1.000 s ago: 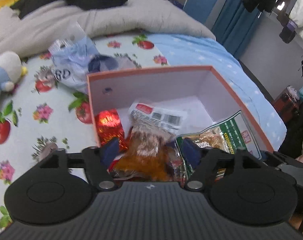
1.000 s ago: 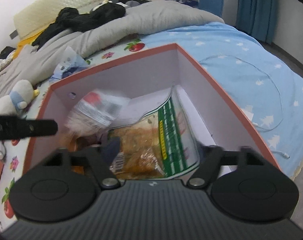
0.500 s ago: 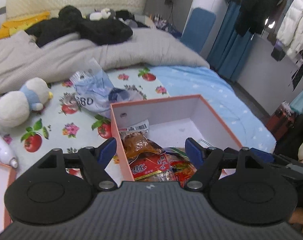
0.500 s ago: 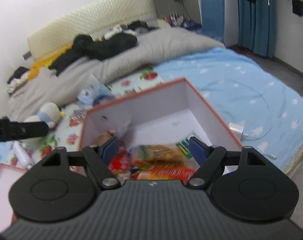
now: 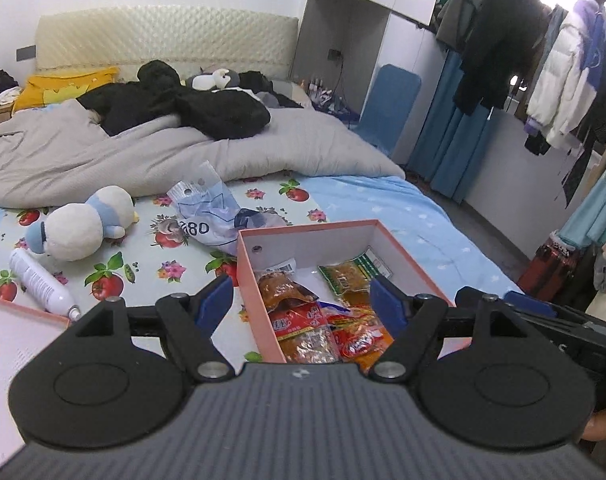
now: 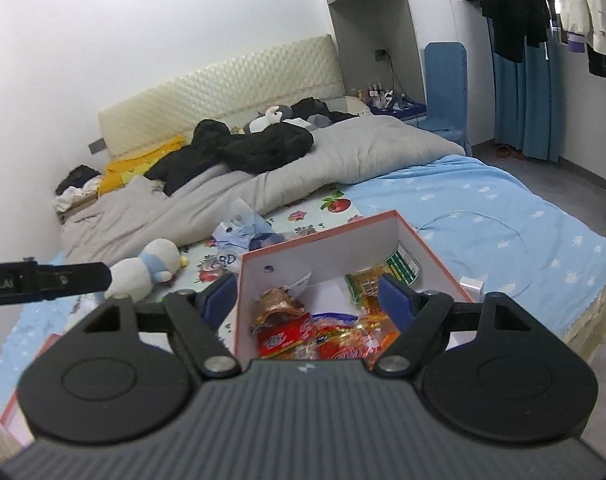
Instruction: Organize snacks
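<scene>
Black linkage arms and blue pads frame the near edge of both wrist views. The left gripper (image 5: pixel 301 298) stands wide apart with nothing between its pads. The right gripper (image 6: pixel 309 298) is likewise spread wide; its jaws have just been opening, and no item lies between them. Both units sit above and short of the box, clear of its contents.

Directly beyond the pads is the salmon-edged cardboard box (image 5: pixel 248 276) with a white interior, resting on the bed. Snack packets (image 5: pixel 303 322) are piled at its near end: red and orange wrappers overlapping one another, with a brown-filled clear pouch (image 5: pixel 281 286) toward the left wall. A green-and-white packet (image 5: pixel 353 274) lies farther back, near the right wall.

Left of the box, a second salmon-edged panel (image 5: pixel 19 308) enters the corner of the left wrist view. Beside it lies a white bottle (image 5: pixel 37 278) on its side. Beyond that rests a plush toy (image 5: pixel 81 224), white with pale blue. A crumpled pale blue plastic bag (image 5: pixel 211 214) lies just behind the box.

Farther back, a grey duvet (image 5: pixel 143 160) covers the bed, with black clothing (image 5: pixel 191 104) heaped on it. A cream padded headboard (image 5: pixel 163 40) stands against the wall.
</scene>
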`<action>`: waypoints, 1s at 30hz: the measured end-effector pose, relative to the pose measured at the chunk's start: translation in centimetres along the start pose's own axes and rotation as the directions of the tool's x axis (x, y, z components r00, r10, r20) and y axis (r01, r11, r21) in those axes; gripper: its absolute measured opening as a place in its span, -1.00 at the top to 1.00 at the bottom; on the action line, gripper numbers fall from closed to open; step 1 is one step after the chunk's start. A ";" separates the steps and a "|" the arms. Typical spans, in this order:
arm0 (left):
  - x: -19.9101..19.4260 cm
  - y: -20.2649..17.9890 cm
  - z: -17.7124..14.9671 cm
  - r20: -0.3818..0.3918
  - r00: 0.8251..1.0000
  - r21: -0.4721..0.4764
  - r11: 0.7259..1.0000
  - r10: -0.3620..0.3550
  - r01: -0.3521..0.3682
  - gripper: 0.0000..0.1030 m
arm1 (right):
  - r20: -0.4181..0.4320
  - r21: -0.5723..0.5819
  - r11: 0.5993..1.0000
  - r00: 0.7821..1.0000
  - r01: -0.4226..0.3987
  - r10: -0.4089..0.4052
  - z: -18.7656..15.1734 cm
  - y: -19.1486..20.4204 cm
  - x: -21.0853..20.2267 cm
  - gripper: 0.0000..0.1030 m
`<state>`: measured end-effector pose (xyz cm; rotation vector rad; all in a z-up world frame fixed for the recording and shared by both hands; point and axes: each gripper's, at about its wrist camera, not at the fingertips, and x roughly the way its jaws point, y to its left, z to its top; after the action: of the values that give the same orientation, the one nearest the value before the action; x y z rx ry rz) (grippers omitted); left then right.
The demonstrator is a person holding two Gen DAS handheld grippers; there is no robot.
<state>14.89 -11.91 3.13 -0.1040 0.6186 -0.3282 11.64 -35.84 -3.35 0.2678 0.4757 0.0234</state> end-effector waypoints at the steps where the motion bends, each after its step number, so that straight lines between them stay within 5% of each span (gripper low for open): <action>1: -0.7 -0.1 -0.3 0.005 1.000 0.001 1.000 0.000 0.000 -0.54 | 0.008 0.003 1.000 1.000 -0.003 0.003 -0.2 0.0 -0.7 -0.96; 13: -5.2 -1.0 -3.4 0.019 1.000 -0.003 1.000 -0.016 0.017 -0.57 | 0.018 -0.012 1.000 1.000 0.024 -0.023 -2.9 0.7 -4.7 -1.00; 30: -6.4 -0.7 -6.6 -0.013 1.000 0.012 1.000 -0.022 0.022 -0.62 | 0.012 -0.048 0.997 0.998 0.058 -0.058 -6.3 2.3 -6.8 -1.00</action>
<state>5.90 -10.40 1.44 -0.0970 0.6284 -0.3543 2.82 -32.59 -5.10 0.2063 0.4718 -0.0230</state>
